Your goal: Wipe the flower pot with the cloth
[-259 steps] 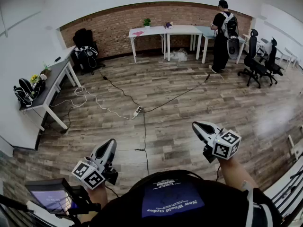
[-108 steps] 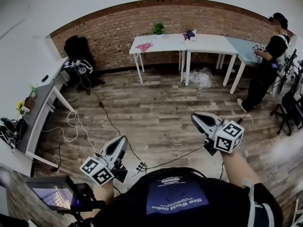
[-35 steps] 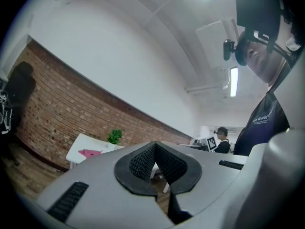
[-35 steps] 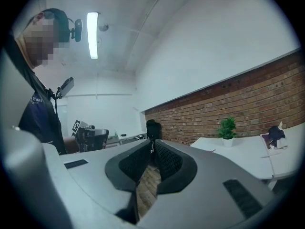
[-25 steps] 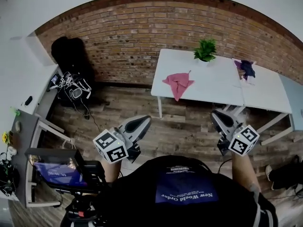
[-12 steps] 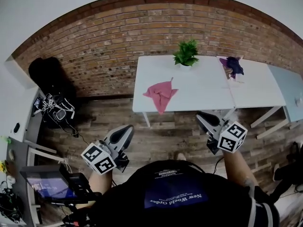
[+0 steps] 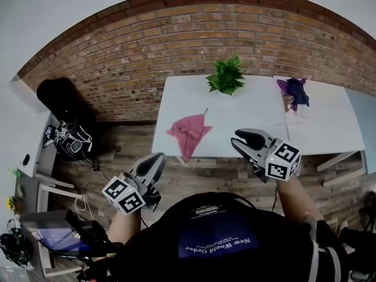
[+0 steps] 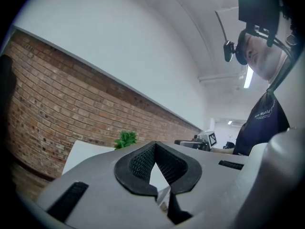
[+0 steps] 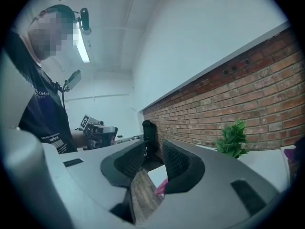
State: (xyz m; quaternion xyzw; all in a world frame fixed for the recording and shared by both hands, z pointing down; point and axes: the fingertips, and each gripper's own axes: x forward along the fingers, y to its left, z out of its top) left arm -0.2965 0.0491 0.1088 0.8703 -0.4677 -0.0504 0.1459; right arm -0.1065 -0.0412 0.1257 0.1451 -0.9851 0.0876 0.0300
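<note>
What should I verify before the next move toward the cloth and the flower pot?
1. Pink cloth on the white table, corner hanging over the front edge, nothing on it: ok.
2. Plant upright at the table's back; its pot hidden under the leaves: cannot tell.
3. Right hand-held gripper: jaws have just been opening, nothing between them: ok.
4. Left hand-held gripper: shut, empty: ok.
5. A gripper at the cloth: not ok, neither touches it.

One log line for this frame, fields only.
stage: wiping not begun | left tool: shut, empty | right tool: jaws just been opening, empty | cloth: on table edge, untouched | potted plant: table's back
</note>
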